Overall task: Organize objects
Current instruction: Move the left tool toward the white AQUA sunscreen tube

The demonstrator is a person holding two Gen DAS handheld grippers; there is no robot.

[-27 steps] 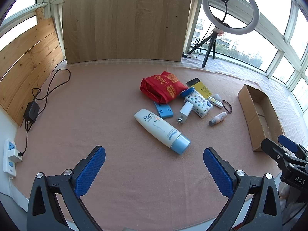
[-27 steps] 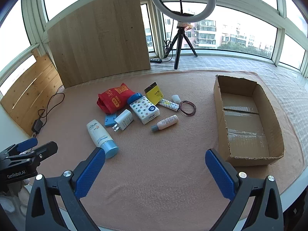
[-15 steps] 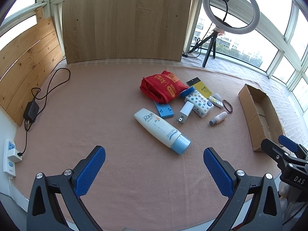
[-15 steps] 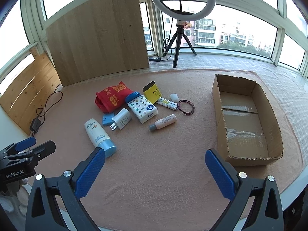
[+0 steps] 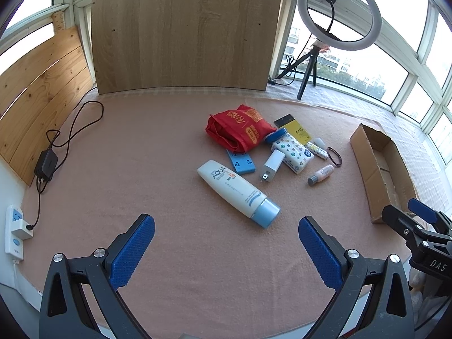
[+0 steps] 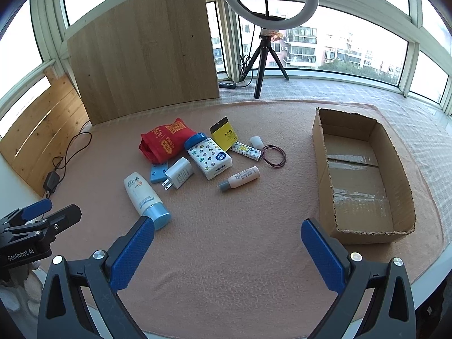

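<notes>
A pile of small items lies mid-table: a white AQUA sunscreen tube (image 5: 237, 192) (image 6: 145, 196) with a blue cap, a red bag (image 5: 240, 130) (image 6: 166, 141), a white charger plug (image 5: 272, 165) (image 6: 178, 173), a patterned tissue pack (image 6: 210, 158), a small pink bottle (image 6: 240, 178), a yellow packet (image 6: 223, 133) and a hair band (image 6: 273, 156). An empty cardboard box (image 6: 364, 180) (image 5: 378, 166) stands to the right. My left gripper (image 5: 226, 240) is open, hovering short of the tube. My right gripper (image 6: 227, 243) is open too, empty, between the pile and the box.
A wooden board (image 5: 183, 31) leans at the back. A ring light on a tripod (image 6: 265, 36) stands behind the pile. A black adapter with its cable (image 5: 46, 163) and a white power strip (image 5: 15, 228) lie at the left edge.
The right gripper has drifted slightly forward and left, so the items sit a little lower-left in its view. The left gripper is almost unmoved. Both stay open.
</notes>
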